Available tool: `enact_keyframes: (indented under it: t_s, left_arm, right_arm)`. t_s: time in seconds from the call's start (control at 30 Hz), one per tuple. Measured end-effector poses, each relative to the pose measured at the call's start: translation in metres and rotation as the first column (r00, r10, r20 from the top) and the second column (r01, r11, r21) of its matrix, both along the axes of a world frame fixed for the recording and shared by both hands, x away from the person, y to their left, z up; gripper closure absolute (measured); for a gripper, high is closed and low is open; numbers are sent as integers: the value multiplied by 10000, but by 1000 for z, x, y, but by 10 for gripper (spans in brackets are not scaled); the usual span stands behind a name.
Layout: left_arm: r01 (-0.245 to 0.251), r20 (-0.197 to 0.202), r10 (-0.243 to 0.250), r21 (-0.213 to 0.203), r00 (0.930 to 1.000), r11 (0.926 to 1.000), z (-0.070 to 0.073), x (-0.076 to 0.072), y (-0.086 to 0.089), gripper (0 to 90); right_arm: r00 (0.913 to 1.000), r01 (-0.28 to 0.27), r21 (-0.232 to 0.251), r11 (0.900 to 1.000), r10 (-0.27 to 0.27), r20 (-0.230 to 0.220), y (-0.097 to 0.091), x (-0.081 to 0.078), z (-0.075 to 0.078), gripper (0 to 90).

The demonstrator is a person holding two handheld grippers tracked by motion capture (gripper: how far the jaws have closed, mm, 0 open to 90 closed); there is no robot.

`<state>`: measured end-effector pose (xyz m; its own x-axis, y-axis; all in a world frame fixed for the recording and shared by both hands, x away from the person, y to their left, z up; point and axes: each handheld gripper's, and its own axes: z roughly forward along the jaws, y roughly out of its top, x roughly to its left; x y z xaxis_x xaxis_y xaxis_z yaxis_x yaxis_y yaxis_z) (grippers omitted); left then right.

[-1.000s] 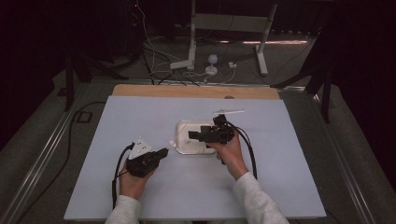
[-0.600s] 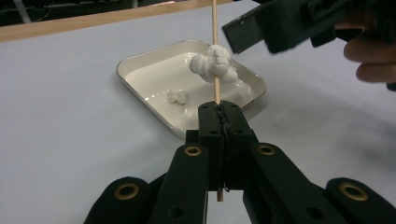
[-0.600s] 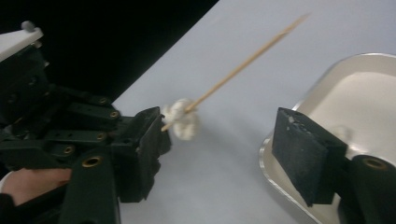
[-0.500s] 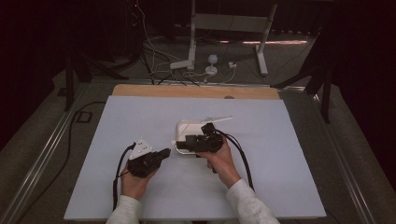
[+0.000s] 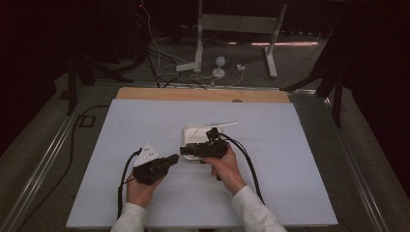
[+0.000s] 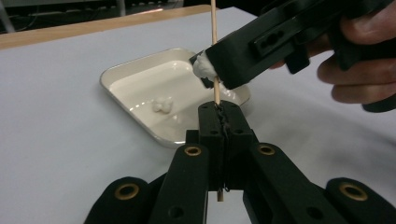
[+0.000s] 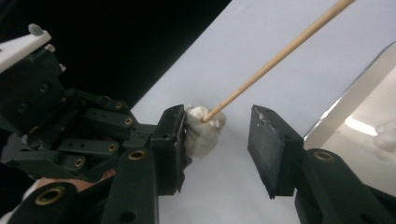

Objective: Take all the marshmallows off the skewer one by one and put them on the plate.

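Marshmallow (image 7: 205,128) is sitting impaled on the wooden skewer (image 7: 280,53) you're working with. From the high view, you're working on a pale blue table (image 5: 290,193) in a dark room, cables trailing on the floor beyond its far edge; a white tray (image 5: 193,135) is lying near the middle. In the left gripper view, your left gripper (image 6: 223,122) is clamping the skewer upright. In the right gripper view, your right gripper (image 7: 219,140) has just been closing; the marshmallow is touching one pad, the other standing apart.

Two claws (image 5: 180,153) beside white tray (image 5: 192,133)
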<state>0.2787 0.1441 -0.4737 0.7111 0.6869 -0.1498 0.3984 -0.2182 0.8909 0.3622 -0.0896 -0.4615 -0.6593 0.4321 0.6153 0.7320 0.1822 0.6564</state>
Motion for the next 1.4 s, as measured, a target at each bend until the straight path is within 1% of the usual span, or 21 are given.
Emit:
enact_keyframes:
  t_s: [0.03,0.07,0.1,0.13,0.3,0.73,0.77,0.8,0.83,0.87,0.9,0.93,0.97,1.07,1.13,1.23,1.27,1.3,1.33,1.37,1.4]
  left_arm:
    - [88,25,-88,-13,10000,10000,0,0,-1,900]
    - [178,78,-177,-30,9998,9998,0,-1,-2,900]
    - [208,82,-208,12,9997,9998,0,-1,-4,900]
    - [225,95,-226,96,9997,9997,1,-1,-5,900]
    - [253,55,-255,340,9997,9991,0,-1,-7,900]
    - [497,209,-507,426,9985,9979,1,-2,-7,900]
    - [437,152,-449,681,9989,9967,0,-2,-7,900]
    - [407,125,-420,918,9990,9949,-2,-3,-5,900]
    - [368,44,-372,753,9993,9965,-4,-3,-1,900]
    - [420,-9,-420,516,9991,9978,-4,-3,4,900]
    - [535,17,-536,363,9986,9979,-2,-2,4,900]
    - [647,97,-653,526,9978,9965,-1,-3,0,900]
    - [747,163,-760,713,9970,9947,-1,-3,-5,900]
    - [810,123,-817,530,9966,9953,-1,-3,-8,900]
    - [757,181,-769,611,9969,9953,1,-4,-7,900]
    - [709,158,-721,669,9973,9952,0,-3,-4,900]
    - [692,97,-702,834,9975,9941,0,-3,-5,900]
    - [587,75,-606,1556,9981,9861,-3,-4,-5,900]
    - [464,-49,-463,1727,9989,9839,-7,-5,0,900]
    - [299,-204,-272,1436,9994,9892,-9,-5,7,900]
    - [115,-260,-85,1186,9996,9929,-9,-3,13,900]
  right_arm:
    - [10000,-48,74,10000,49,-51,1,0,-1,585]
    - [9998,-113,203,9997,115,-142,3,0,-2,631]
    - [9998,-113,203,9997,115,-142,3,0,-2,631]
    - [9994,-167,305,9994,176,-283,4,0,-3,694]
    - [9987,-219,330,9992,234,-462,4,0,-3,748]
    - [9998,-173,90,9998,173,22,-4,-1,7,783]
    - [9999,-144,69,9999,143,61,-5,-1,8,788]
    - [9960,845,217,9962,-851,277,-17,3,14,800]
    - [9960,845,217,9962,-851,277,-17,3,14,800]
    - [9916,1281,605,9899,-1290,116,-30,9,17,802]
    - [9893,1454,750,9865,-1456,-33,-40,14,19,800]
    - [9905,1365,697,9882,-1372,55,-46,17,20,799]
    - [9898,1394,491,9890,-1407,237,-48,16,23,799]
    - [9864,1546,404,9871,-1565,497,-51,17,29,800]
    - [9852,1606,359,9864,-1624,543,-52,19,29,800]
    - [9836,1727,425,9841,-1745,446,-51,21,27,803]
    - [9818,1829,394,9823,-1845,437,-51,22,27,805]
    - [9718,2257,341,9736,-2275,617,-52,22,28,813]
    - [9501,2980,357,9539,-3000,850,-62,23,32,817]
    - [9254,3687,1152,9224,-3759,483,-91,31,39,817]
    - [9254,3687,1152,9224,-3759,483,-91,31,39,817]
